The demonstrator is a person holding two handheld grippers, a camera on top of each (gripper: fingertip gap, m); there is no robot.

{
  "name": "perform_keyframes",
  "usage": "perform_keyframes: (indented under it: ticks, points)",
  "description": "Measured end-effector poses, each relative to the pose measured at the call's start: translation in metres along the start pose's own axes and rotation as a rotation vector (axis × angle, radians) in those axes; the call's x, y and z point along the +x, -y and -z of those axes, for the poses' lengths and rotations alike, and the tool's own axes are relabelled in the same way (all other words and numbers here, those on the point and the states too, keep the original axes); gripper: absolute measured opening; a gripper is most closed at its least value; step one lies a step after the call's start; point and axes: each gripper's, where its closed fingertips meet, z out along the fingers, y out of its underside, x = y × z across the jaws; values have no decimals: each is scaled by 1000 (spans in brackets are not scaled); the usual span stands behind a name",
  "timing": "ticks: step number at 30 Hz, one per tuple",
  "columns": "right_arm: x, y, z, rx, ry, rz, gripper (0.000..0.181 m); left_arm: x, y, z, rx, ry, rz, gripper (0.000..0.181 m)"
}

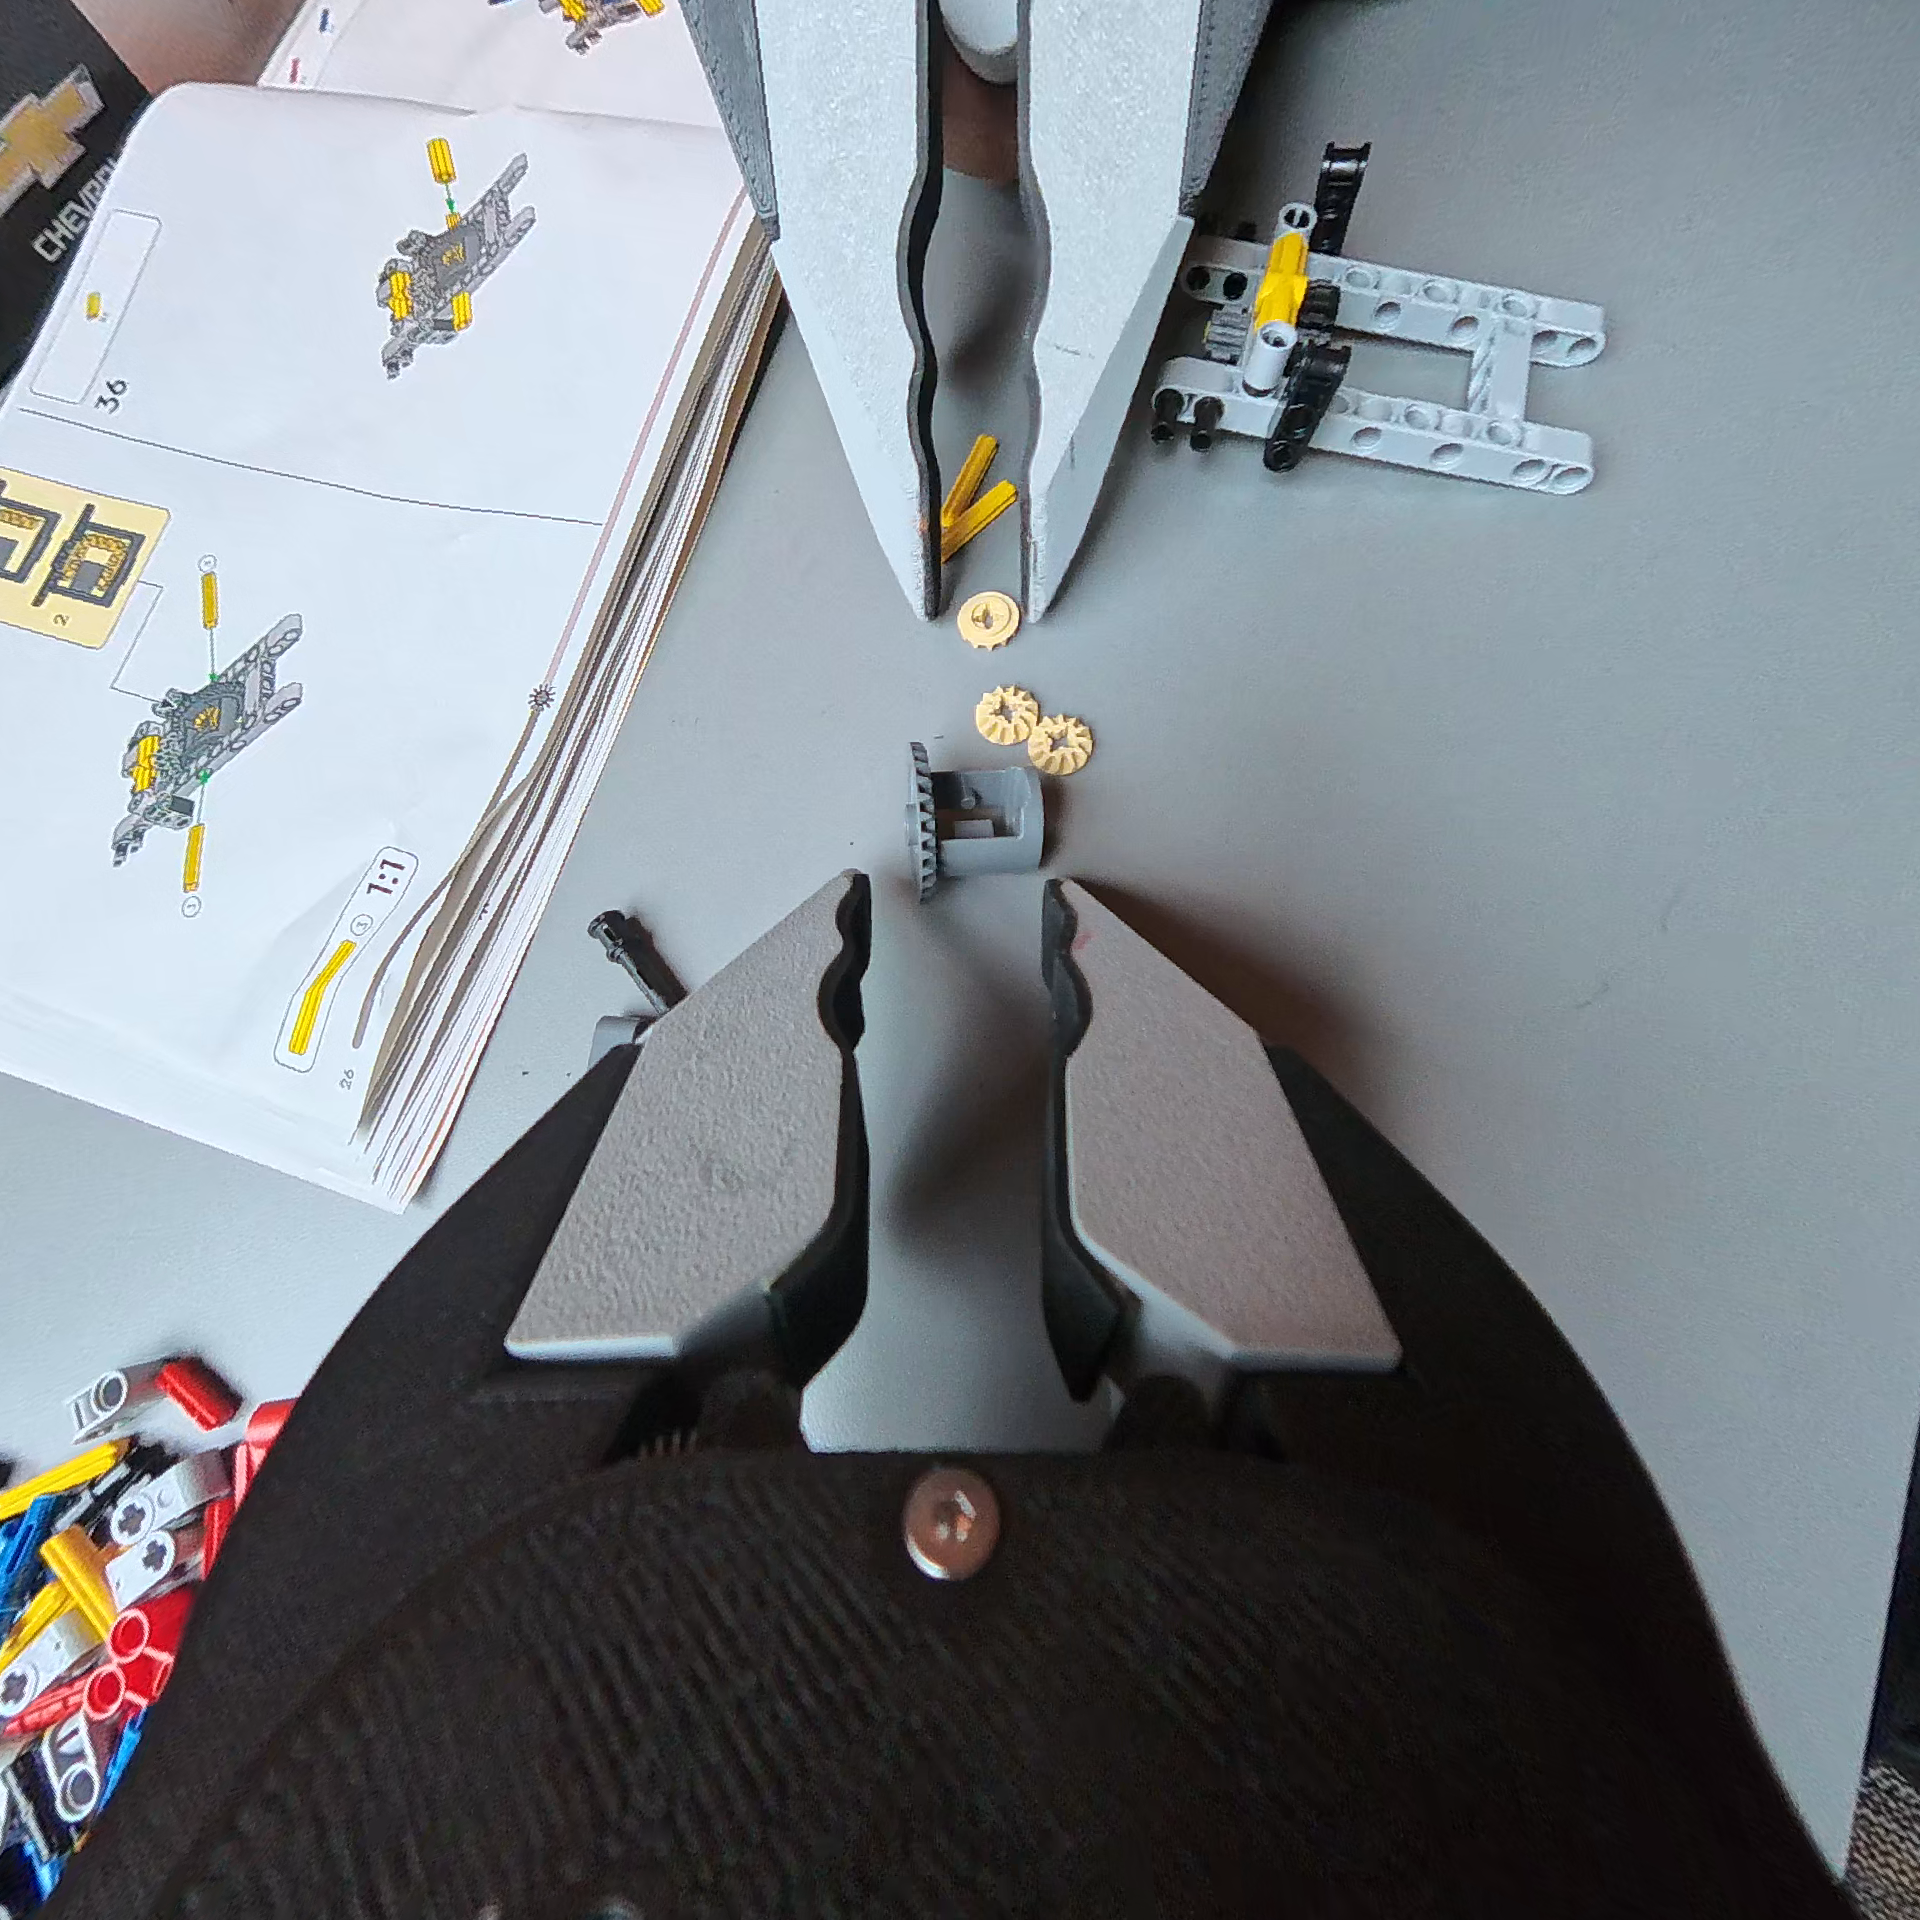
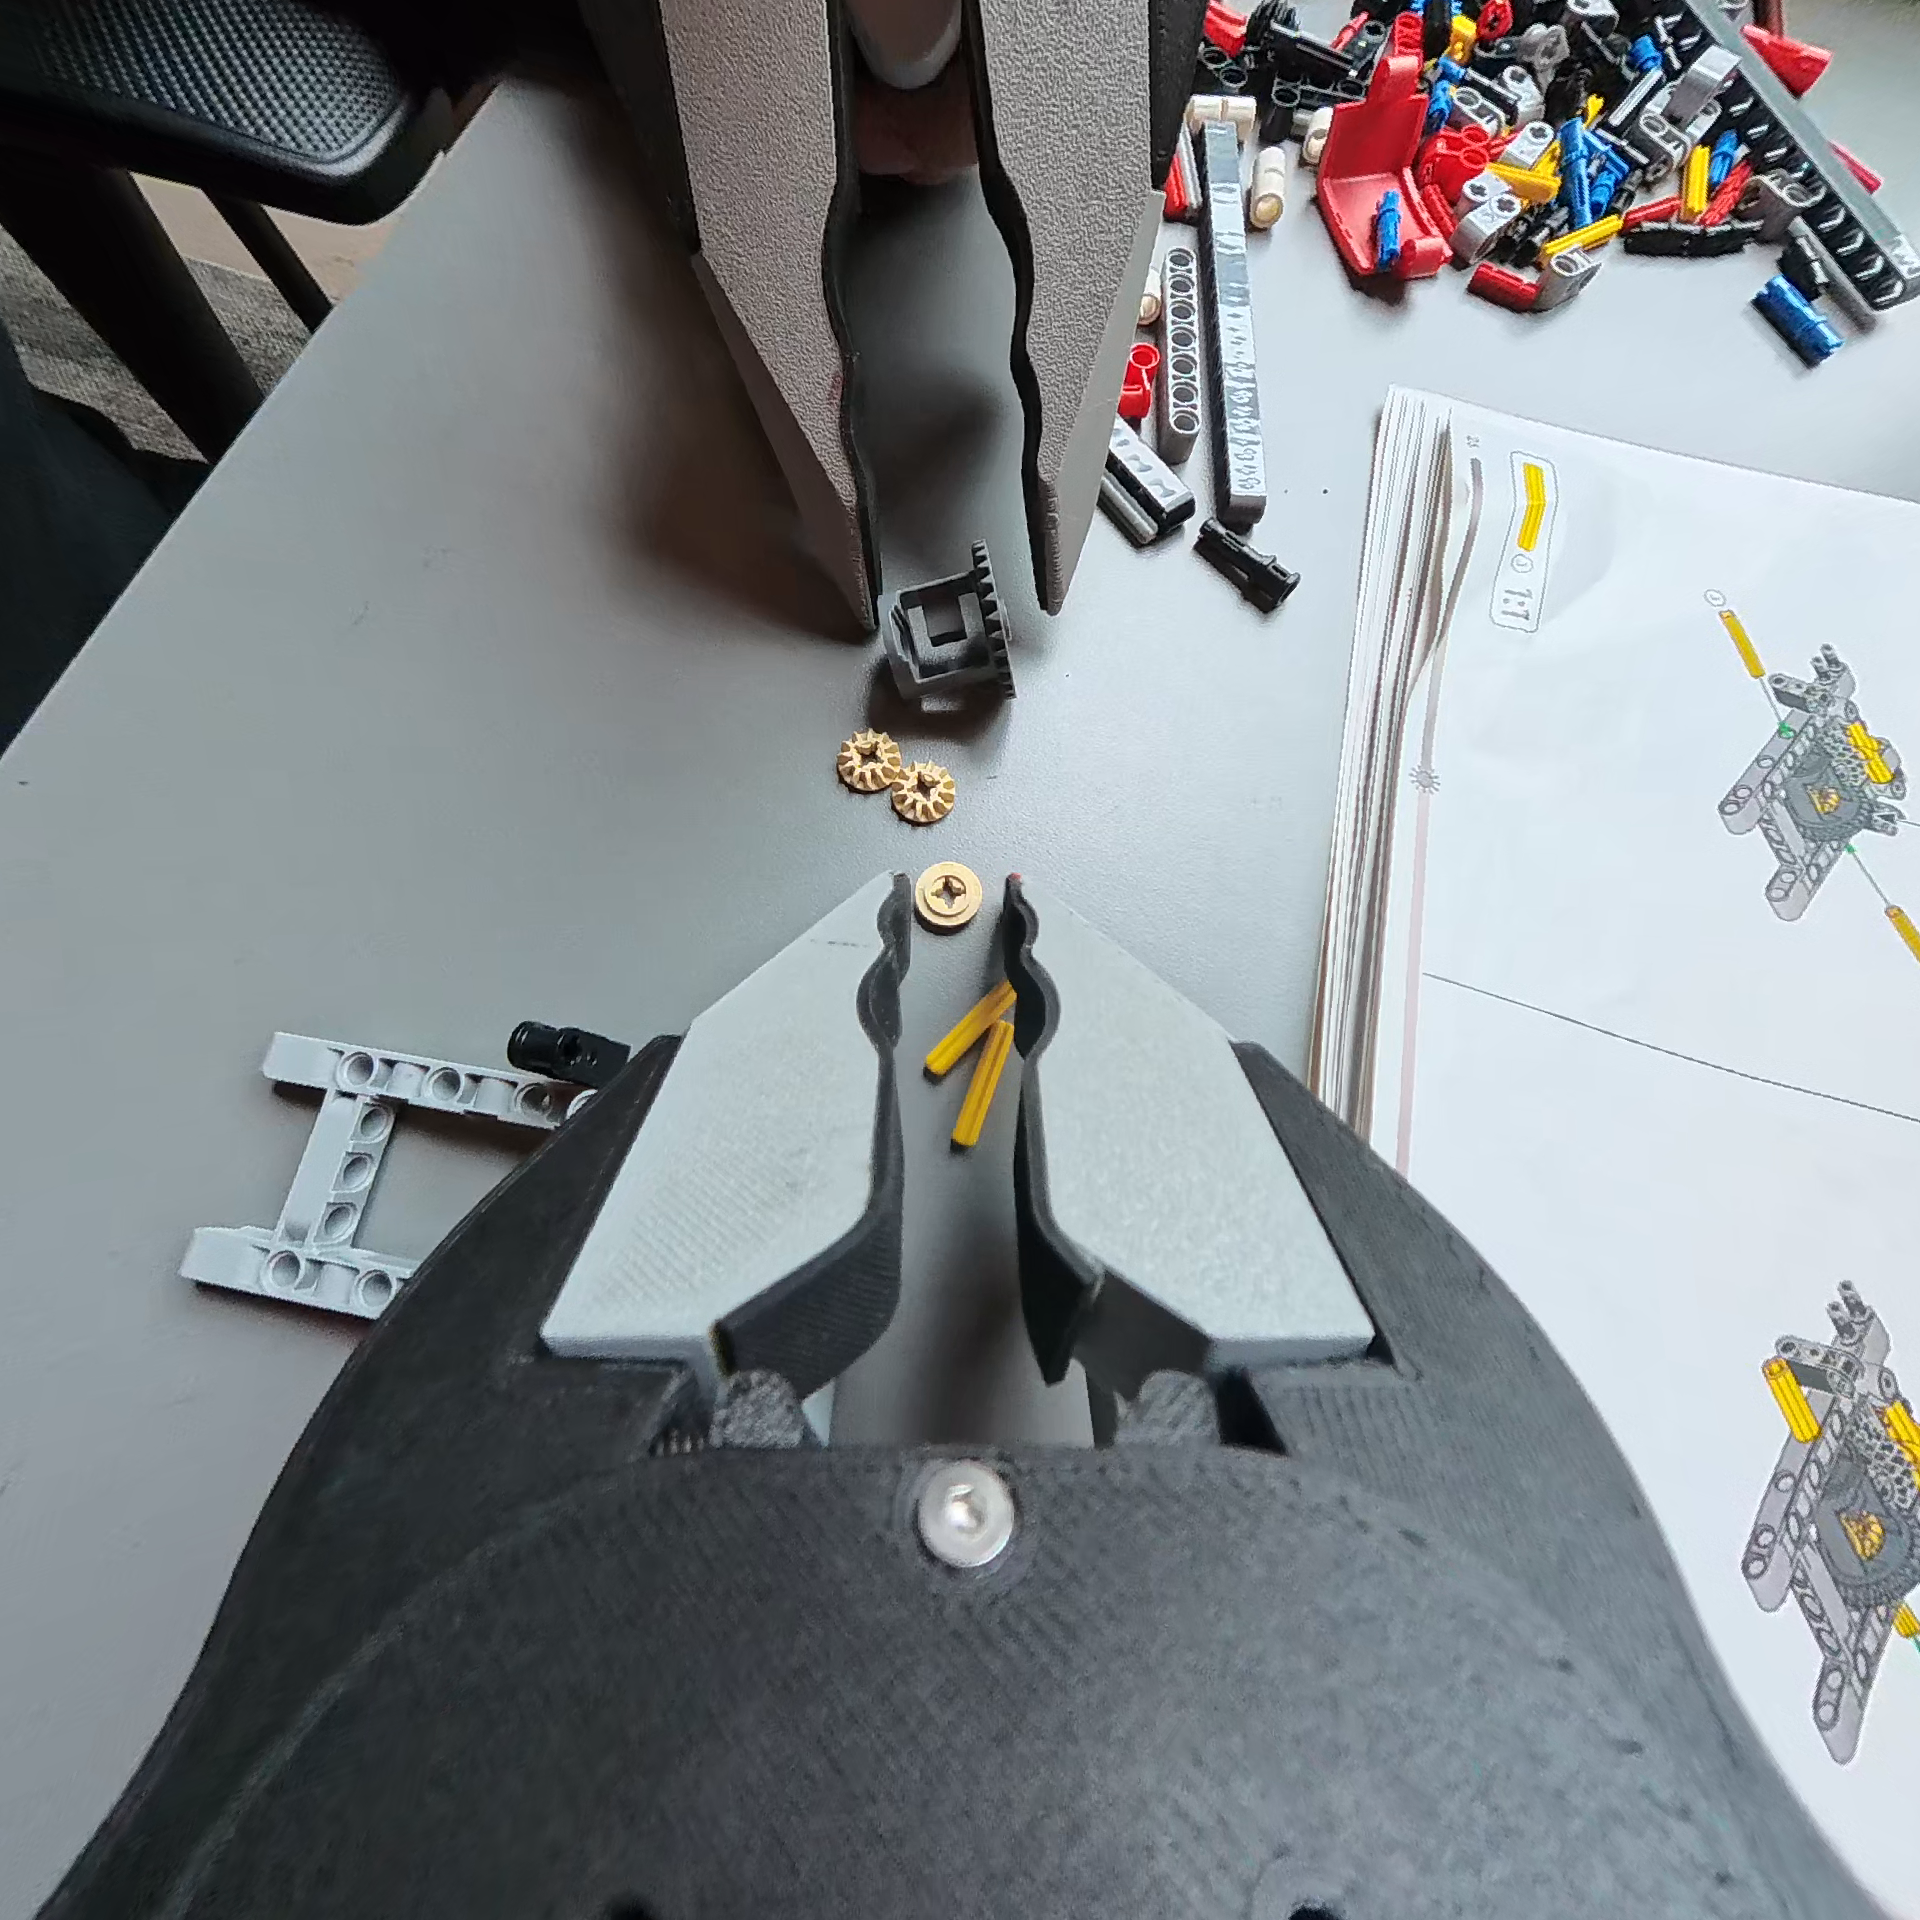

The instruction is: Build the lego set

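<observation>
On the desk (image 1: 1455, 935), the grey geared housing (image 1: 971, 818) lies just ahead of my empty, parted left tool (image 1: 956, 894), gear leftward; my right tool (image 2: 951, 883), also parted, faces it beyond three tan gears (image 1: 1034, 727).

This looks like an office or a desk workspace. A plain grey counter (image 2: 416, 623) carries the work, and a black mesh-backed office chair (image 2: 208, 94) stands at its far edge over what seems to be grey carpet (image 2: 114, 343). An open instruction booklet (image 1: 312, 623) lies on the counter beside a loose pile of coloured bricks (image 2: 1558, 156). No kitchen, shop or lab fittings show.
</observation>
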Motion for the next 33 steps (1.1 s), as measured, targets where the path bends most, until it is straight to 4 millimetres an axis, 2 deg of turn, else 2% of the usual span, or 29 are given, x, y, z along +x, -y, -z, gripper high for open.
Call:
perform_keyframes:
  ticks: [15,20,23,26,29,30,33]
  points:
    - [1,2,1,15,-17,10,8,0,3,3,30,-12,13,33]
    - [4,8,6,67,-42,-4,8,-13,17,20,164,123,-2,38]
    - [9,14,13,126,-61,-28,8,-21,24,35,240,252,-8,29]
    - [14,23,21,203,-94,-40,8,-20,22,37,223,287,64,24]
    - [16,33,26,252,-137,-22,8,-19,22,36,160,262,238,22]
    - [15,36,26,262,-152,-9,8,-11,30,35,178,195,298,27]
    - [14,42,26,271,-201,26,8,3,55,33,262,97,395,24]
